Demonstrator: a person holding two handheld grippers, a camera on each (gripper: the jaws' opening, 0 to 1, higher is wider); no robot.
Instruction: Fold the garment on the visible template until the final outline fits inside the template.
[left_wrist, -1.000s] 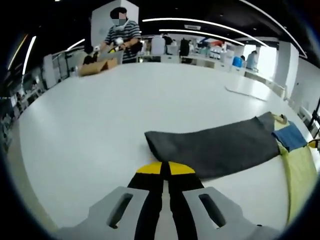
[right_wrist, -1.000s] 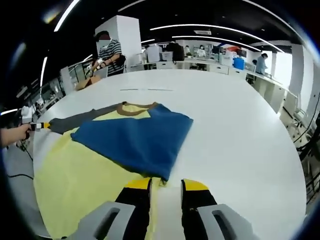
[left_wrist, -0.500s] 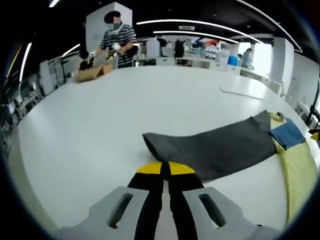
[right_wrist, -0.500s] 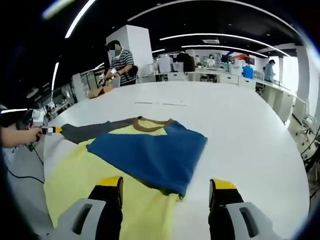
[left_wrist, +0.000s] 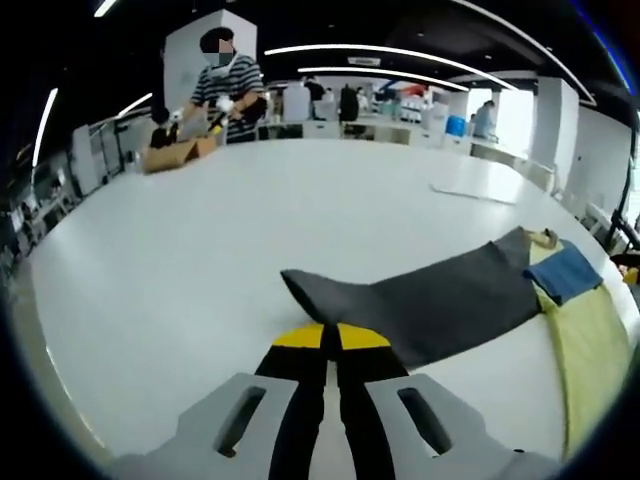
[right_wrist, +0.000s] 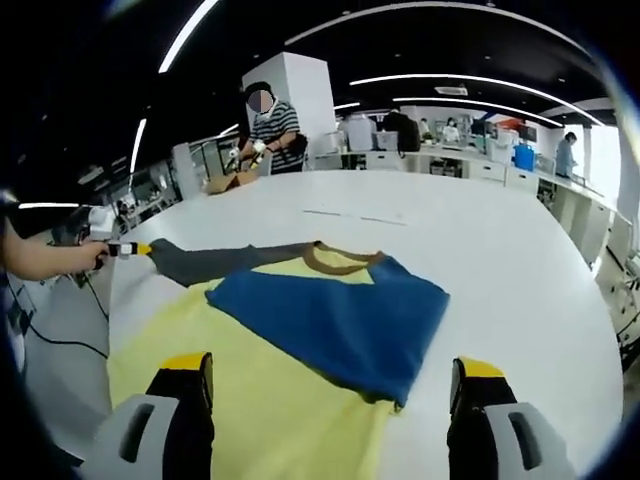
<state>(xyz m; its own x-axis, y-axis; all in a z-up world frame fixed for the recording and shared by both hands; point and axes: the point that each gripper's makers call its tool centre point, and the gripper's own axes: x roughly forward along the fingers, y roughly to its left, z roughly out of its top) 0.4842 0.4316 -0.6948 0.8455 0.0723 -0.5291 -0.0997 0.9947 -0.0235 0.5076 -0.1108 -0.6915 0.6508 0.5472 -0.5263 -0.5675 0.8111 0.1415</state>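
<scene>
Shirt (right_wrist: 300, 320) looks soft and floppy, so we'd grab hems. Left gripper (left_wrist: 331, 338) pinches the grey sleeve (left_wrist: 430, 300); right gripper (right_wrist: 335, 372) gapes wide, empty.

A white table (right_wrist: 520, 260) carries a yellow garment (right_wrist: 270, 400) and cardboard box (left_wrist: 175, 152).

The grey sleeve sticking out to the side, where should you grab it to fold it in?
Grab the grey sleeve at its cuff end, the free tip farthest from the yellow body. It lies flat and stretched out on the table, so come in low from the outer side. The left gripper already sits shut beside that end; whether it pinches cloth is unclear.
</scene>
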